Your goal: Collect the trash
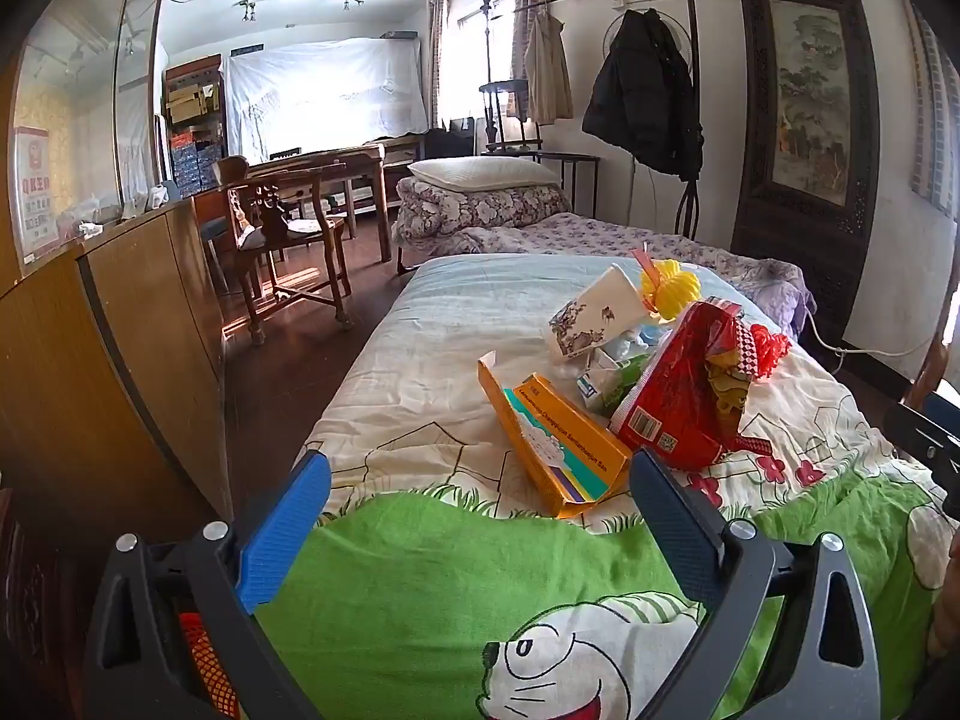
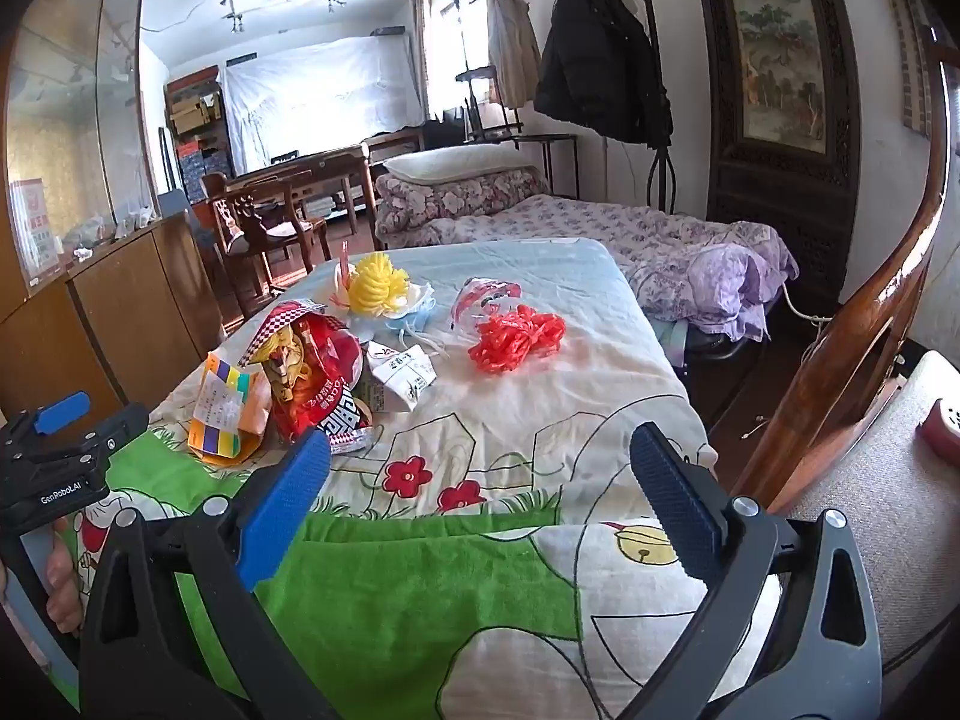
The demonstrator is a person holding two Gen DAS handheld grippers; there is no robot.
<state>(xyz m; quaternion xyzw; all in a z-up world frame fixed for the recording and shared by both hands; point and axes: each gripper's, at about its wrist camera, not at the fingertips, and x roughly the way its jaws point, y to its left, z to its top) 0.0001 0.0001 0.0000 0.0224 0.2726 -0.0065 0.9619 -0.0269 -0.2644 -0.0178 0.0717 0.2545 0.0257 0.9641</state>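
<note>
**Trash heaped on the bed, both tools spread**

The left tool point(image 1: 480, 492) hovers over the bed point(image 1: 420, 588) with its jaws apart, holding nothing, just short of the orange box point(image 1: 555, 444). Beside the box lie a red snack bag point(image 1: 678, 396) and a white paper carton point(image 1: 594, 312). The right tool point(image 2: 480, 474) is likewise apart and empty; an orange plastic tangle point(image 2: 516, 333) lies farther off.

On the bed point(image 2: 540, 420) in front of me I count one orange box point(image 1: 558, 444), one red snack bag point(image 1: 678, 396), one paper cup point(image 1: 594, 312), one yellow frilly ball point(image 2: 375, 285), one red mesh bundle point(image 2: 516, 339), one small white carton point(image 2: 399, 375) and one clear wrapper point(image 2: 480, 297). Two grippers: my left gripper point(image 1: 480, 495) and my right gripper point(image 2: 480, 468), each with two fingers.
</note>
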